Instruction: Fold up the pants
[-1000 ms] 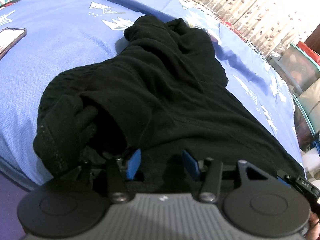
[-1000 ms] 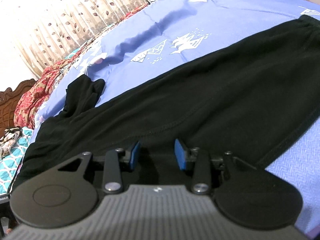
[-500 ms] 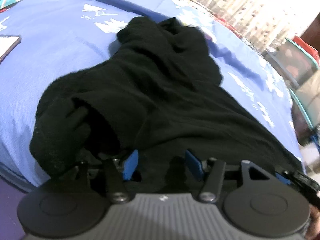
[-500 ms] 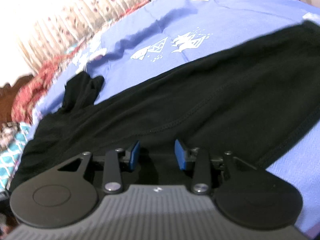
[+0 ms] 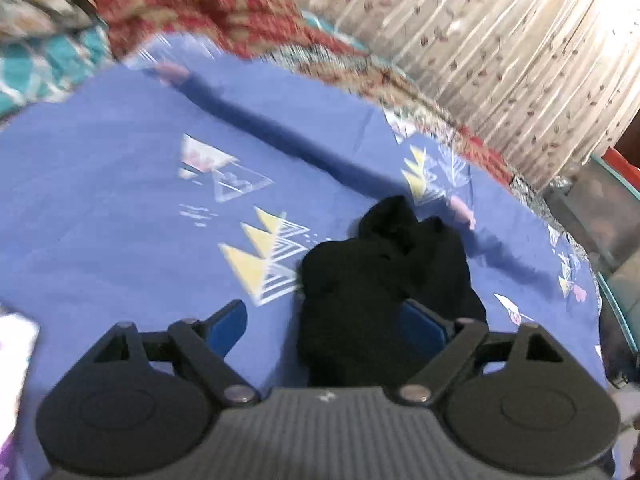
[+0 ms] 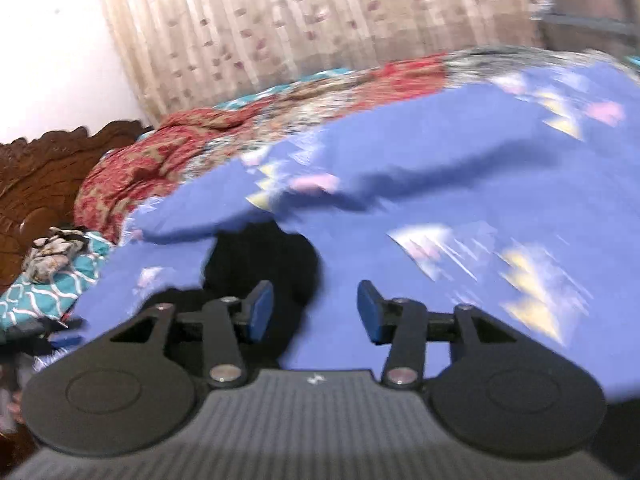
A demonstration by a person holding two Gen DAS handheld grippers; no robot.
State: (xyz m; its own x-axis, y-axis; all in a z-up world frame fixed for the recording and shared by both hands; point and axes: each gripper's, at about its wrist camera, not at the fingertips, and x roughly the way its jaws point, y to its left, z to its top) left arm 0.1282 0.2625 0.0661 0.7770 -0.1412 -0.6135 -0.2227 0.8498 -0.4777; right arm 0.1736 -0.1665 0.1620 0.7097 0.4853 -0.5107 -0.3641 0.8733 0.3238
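The black pants [image 5: 376, 280] lie on a blue patterned bedsheet [image 5: 120, 184]. In the left wrist view only their far bunched end shows, ahead of and between the fingers. My left gripper [image 5: 324, 324] is open wide, with the cloth against its right pad; it does not grip. In the right wrist view a dark lump of the pants [image 6: 276, 260] lies ahead, by the left finger. My right gripper [image 6: 316, 312] is open and empty above the sheet [image 6: 460, 216]. Both views are blurred by motion.
A red patterned blanket [image 5: 224, 12] and floral curtains [image 5: 500, 32] lie beyond the bed. A carved wooden headboard [image 6: 44, 164] and teal cloth [image 6: 44, 288] are at left in the right wrist view. A white phone edge [image 5: 16, 344] lies at left. Storage boxes [image 5: 608, 208] stand right.
Both grippers have opened wider and tilted up and away from the pants, so most of the black cloth has dropped out of view. Both views now blur with motion.
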